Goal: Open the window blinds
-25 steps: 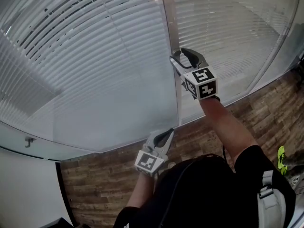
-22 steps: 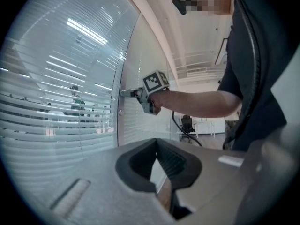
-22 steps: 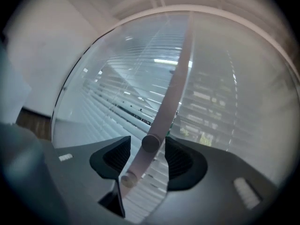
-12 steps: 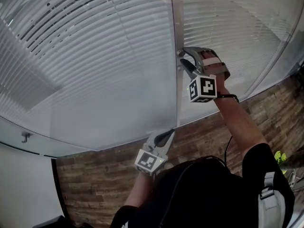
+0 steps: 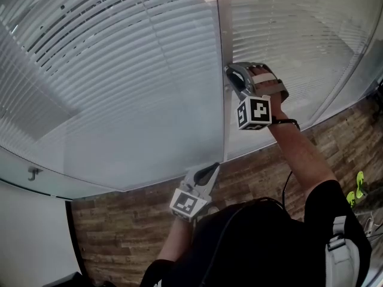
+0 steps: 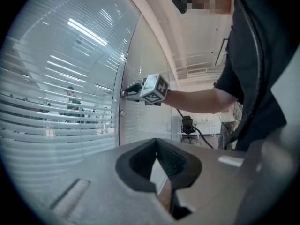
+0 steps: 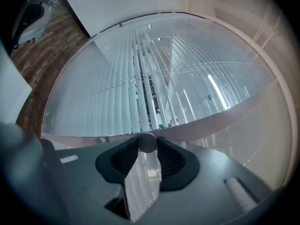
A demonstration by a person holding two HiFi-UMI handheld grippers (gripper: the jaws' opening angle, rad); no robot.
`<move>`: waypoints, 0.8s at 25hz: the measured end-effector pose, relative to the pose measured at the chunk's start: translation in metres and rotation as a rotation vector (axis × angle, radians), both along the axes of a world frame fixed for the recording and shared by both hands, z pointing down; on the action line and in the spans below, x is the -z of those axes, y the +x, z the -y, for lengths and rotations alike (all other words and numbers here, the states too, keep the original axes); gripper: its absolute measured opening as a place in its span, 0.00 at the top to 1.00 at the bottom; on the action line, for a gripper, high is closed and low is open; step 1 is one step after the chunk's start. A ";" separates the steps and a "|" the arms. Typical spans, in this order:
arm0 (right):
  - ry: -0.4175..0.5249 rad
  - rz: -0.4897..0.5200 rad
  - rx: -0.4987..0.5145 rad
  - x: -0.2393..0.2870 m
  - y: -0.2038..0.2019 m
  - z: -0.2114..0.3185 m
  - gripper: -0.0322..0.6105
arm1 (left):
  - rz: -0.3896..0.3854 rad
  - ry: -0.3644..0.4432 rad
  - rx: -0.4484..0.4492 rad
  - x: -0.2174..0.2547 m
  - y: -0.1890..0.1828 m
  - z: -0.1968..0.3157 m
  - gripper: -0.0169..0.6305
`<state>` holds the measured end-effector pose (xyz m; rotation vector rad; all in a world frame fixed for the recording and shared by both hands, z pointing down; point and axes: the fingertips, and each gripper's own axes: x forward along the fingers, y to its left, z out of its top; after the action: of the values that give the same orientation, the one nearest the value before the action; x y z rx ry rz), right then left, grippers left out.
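Note:
The white slatted blinds (image 5: 119,70) hang behind curved glass, with a metal frame post (image 5: 222,28) between two panes. A small round knob (image 7: 147,142) sits on that post. My right gripper (image 5: 230,78) is at the post, and its jaws are closing with the knob between the fingertips, which touch it on both sides. In the left gripper view the right gripper (image 6: 127,93) reaches level to the post. My left gripper (image 5: 209,171) hangs low by the foot of the glass, shut and holding nothing.
A wood-plank floor (image 5: 119,232) runs along the base of the glass. A small hook (image 5: 33,173) sticks out of the white wall at the lower left. An office chair (image 6: 187,124) stands far behind. The person's body fills the bottom of the head view.
The right gripper has rolled about its own axis, its marker cube swinging round, and its jaws have come in onto the knob. The left gripper has stayed put.

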<state>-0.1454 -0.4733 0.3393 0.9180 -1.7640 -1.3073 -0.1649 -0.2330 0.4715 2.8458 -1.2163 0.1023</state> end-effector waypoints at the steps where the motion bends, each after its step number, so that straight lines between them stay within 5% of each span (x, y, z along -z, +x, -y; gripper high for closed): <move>1: -0.002 0.005 0.000 0.000 0.000 0.000 0.75 | 0.000 -0.003 -0.001 -0.001 0.000 0.000 0.97; 20: -0.255 0.513 0.005 0.011 0.004 0.000 0.74 | -0.001 -0.020 -0.007 -0.006 0.003 -0.002 0.97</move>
<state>-0.1419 -0.4734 0.3286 1.1689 -2.2577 -0.8630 -0.1615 -0.2313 0.4774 2.8336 -1.1980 0.1130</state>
